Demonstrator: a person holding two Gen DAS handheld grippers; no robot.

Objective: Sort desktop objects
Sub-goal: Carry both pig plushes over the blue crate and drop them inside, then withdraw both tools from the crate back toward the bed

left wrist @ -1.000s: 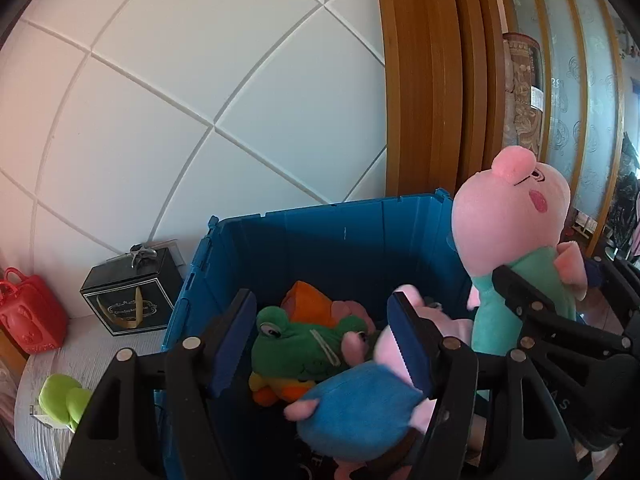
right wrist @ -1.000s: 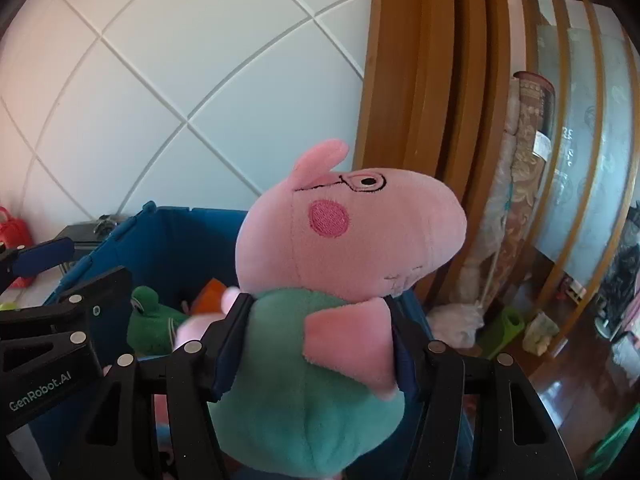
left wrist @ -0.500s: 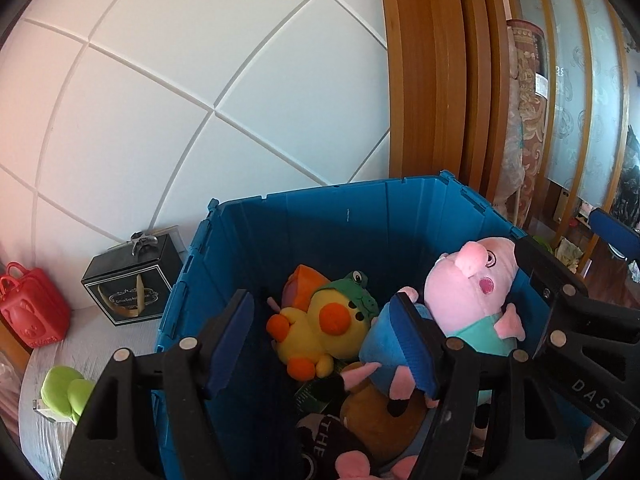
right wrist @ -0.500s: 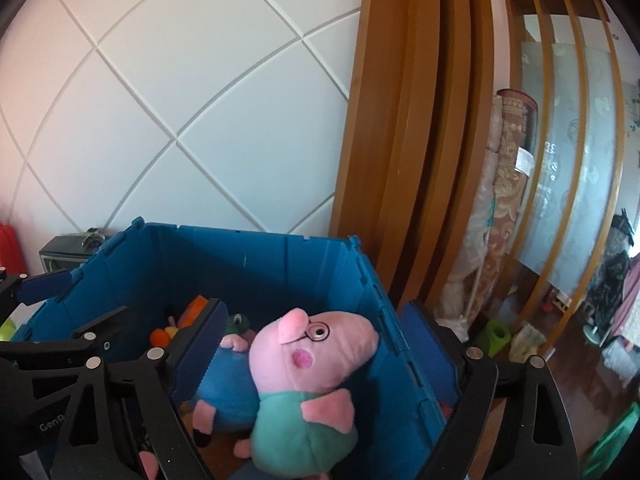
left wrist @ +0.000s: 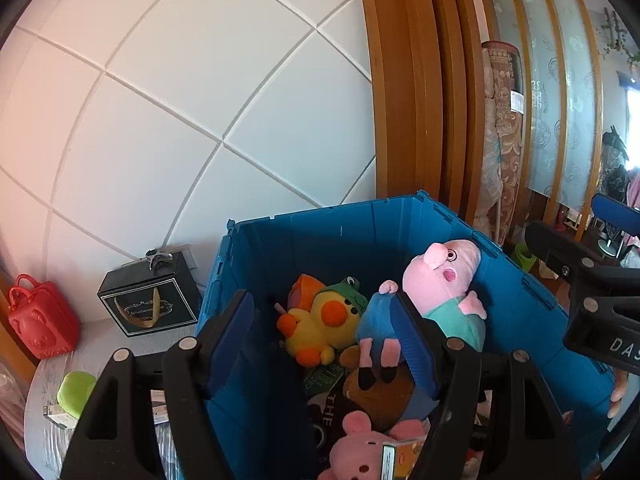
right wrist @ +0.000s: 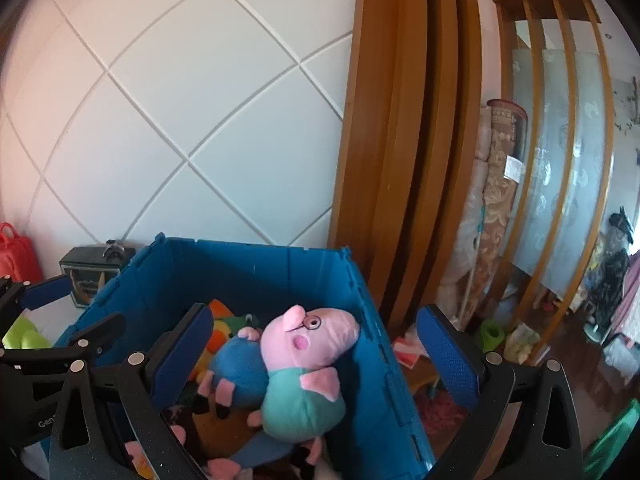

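A blue bin (left wrist: 340, 232) (right wrist: 248, 268) holds several plush toys. A pink pig in a teal shirt (left wrist: 444, 280) (right wrist: 312, 336) leans on the bin's right wall. Beside it lies a pig plush with a blue body (left wrist: 380, 316) (right wrist: 240, 368), then a yellow duck (left wrist: 320, 320) with a green frog cap. My left gripper (left wrist: 324, 340) hovers above the bin, jaws opening, with nothing pressed between the pads. My right gripper (right wrist: 316, 354) also hangs over the bin, jaws opening wide, the teal-shirt pig lying free below them.
A black gift box (left wrist: 150, 300), a red bag (left wrist: 40, 320) and a green object (left wrist: 76, 392) sit on the white surface left of the bin. A wooden frame (left wrist: 400, 100) and a rolled carpet (left wrist: 504, 140) stand behind it at the right. A white panelled wall backs the bin.
The right gripper let go of the teal-shirt pig and the left let go of the blue-bodied pig; both toys dropped into the bin. Both grippers opened wider and drew up and back.
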